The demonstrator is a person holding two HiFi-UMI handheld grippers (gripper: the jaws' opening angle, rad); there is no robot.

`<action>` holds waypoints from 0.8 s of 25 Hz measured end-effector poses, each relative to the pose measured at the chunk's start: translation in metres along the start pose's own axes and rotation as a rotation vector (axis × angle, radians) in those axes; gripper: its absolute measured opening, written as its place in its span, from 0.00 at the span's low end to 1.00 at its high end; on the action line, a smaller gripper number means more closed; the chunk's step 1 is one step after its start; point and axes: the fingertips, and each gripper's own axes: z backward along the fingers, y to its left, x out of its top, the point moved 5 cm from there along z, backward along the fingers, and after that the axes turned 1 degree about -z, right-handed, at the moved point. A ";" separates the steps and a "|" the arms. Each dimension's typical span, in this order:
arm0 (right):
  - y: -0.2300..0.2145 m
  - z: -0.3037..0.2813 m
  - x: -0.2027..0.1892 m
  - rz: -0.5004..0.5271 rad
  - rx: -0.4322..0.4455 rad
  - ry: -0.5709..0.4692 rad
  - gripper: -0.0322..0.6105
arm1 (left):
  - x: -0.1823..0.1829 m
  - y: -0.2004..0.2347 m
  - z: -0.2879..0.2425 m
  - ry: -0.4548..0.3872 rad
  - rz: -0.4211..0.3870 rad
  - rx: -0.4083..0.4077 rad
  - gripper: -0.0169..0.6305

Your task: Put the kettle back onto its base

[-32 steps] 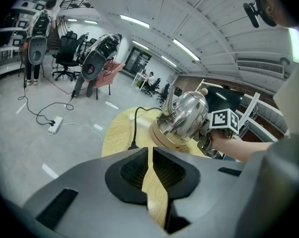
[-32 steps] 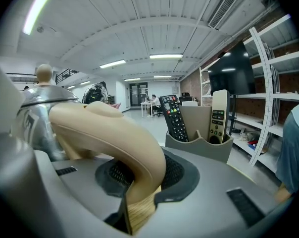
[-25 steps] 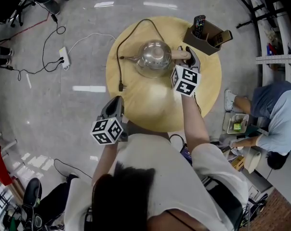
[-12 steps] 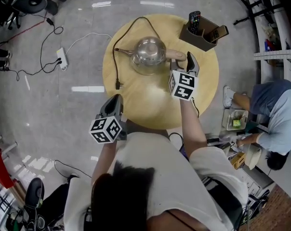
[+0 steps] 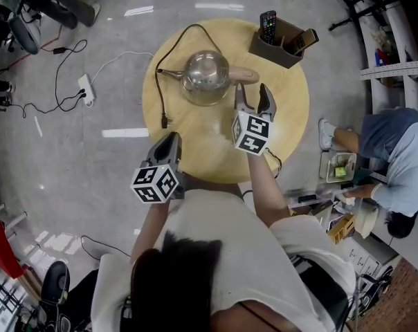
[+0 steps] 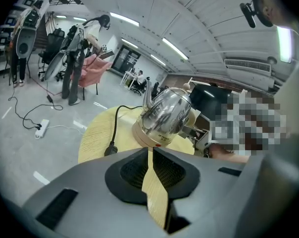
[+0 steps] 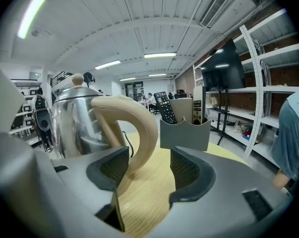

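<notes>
- Head view: the kettle [image 5: 206,75] is polished steel and round-bodied, with a thin spout pointing to picture-left and a beige handle [image 5: 242,75] sticking out to picture-right.
- It sits on its base on the far half of the round wooden table [image 5: 285,120]. A black cord [image 5: 160,95] loops round it and ends in a loose plug on the tabletop.
- Your right gripper [image 5: 252,99] is over the table just on the near side of the handle, jaws spread, clear of it. Your forearm reaches straight in from the table's near edge.
- Your left gripper [image 5: 170,141] hangs back at the table's near rim, well apart from the kettle.
- Left gripper view: the kettle [image 6: 167,115] stands upright on the beige base [image 6: 148,137], with a small red mark on the base's front. The plug [image 6: 110,150] lies to its left.
- The left gripper's [image 6: 150,152] pads are closed to a thin slit. Only tabletop shows through it and nothing is held.
- Right gripper view: the kettle [image 7: 77,123] fills the left side, with a knobbed lid on top. The handle [image 7: 137,128] arcs down just ahead of the picture-left pad.
- The right gripper's [image 7: 149,167] jaws have just opened and stand wide. Neither pad presses the handle, and bare table shows between them.
- A grey holder [image 7: 184,130] with remotes stands further back on the table.
</notes>
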 end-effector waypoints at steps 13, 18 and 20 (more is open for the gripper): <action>-0.004 0.073 -0.004 -0.025 0.094 0.045 0.44 | 0.001 -0.024 0.003 -0.014 -0.053 -0.093 0.10; -0.006 0.107 -0.013 -0.041 0.097 0.058 0.44 | -0.005 -0.039 0.010 -0.025 -0.074 -0.124 0.10; -0.005 0.120 -0.015 -0.051 0.098 0.058 0.44 | -0.007 -0.044 0.015 -0.029 -0.082 -0.130 0.10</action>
